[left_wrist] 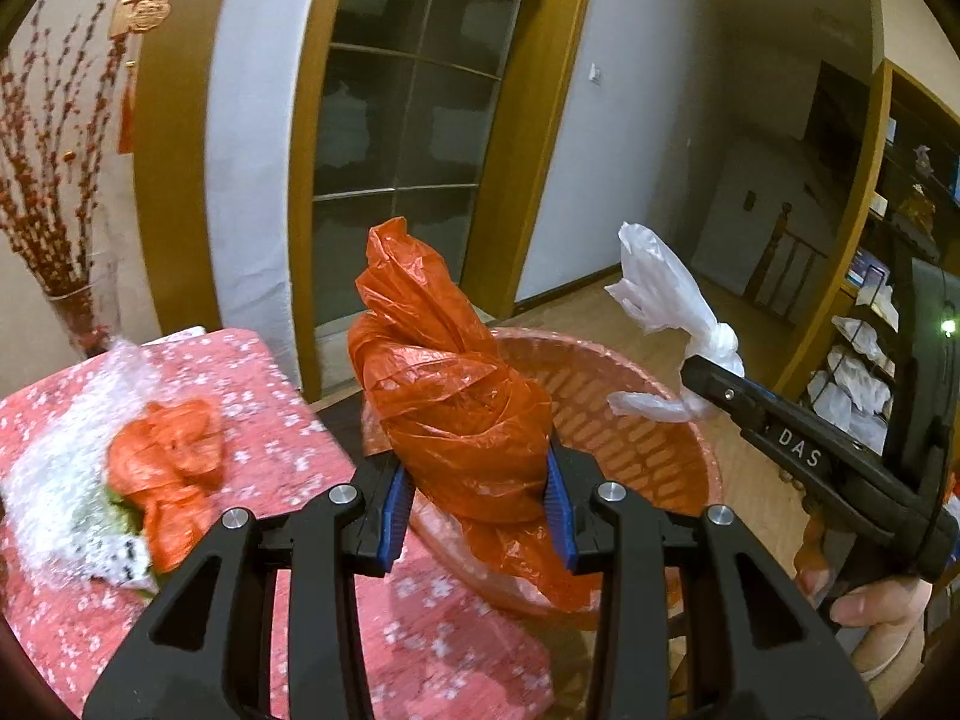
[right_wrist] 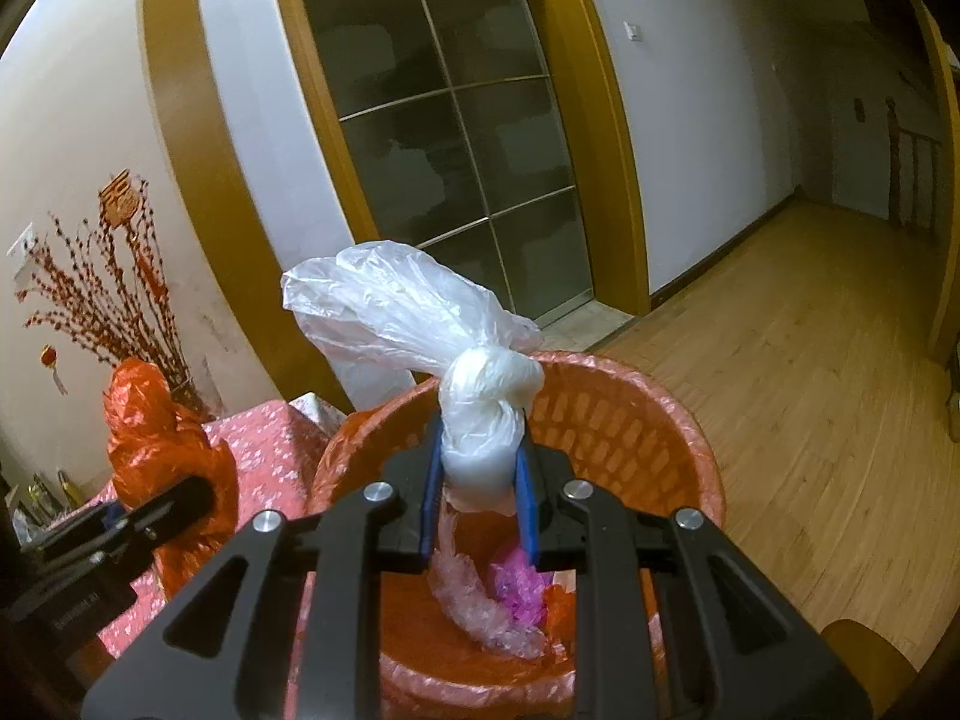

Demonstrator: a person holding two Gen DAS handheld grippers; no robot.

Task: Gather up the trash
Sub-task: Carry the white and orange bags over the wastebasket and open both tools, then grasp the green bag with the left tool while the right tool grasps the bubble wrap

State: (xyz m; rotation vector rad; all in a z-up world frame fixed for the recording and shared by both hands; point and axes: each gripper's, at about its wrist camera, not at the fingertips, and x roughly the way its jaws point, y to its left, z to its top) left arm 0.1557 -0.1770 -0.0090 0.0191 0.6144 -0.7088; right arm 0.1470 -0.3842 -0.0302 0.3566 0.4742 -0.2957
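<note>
- Table (left_wrist: 288, 444): covered in a pink flowered cloth, at the left of both views; it ends just beside the bin.
- Bin (right_wrist: 624, 414): a round orange slotted basket lined with thin plastic, standing on the wood floor right next to the table. Clear film and a bit of pink plastic lie at its bottom.
- Pile (left_wrist: 120, 480): bubble wrap and a crumpled orange piece, lying on the table, blurred in the left wrist view.
- Orange bag (left_wrist: 456, 396): a twisted bundle standing upright, clamped low down between the blue pads of the left gripper (left_wrist: 480, 498). It is held over the near rim of the bin, at the table's edge.
- White bag (right_wrist: 480, 414): knotted, its loose top flaring up and to the left. The right gripper (right_wrist: 480, 480) is closed on it just below the knot, above the bin's opening.
- A hand (left_wrist: 870, 612) holds the right gripper's handle, seen at the lower right of the left wrist view.
</note>
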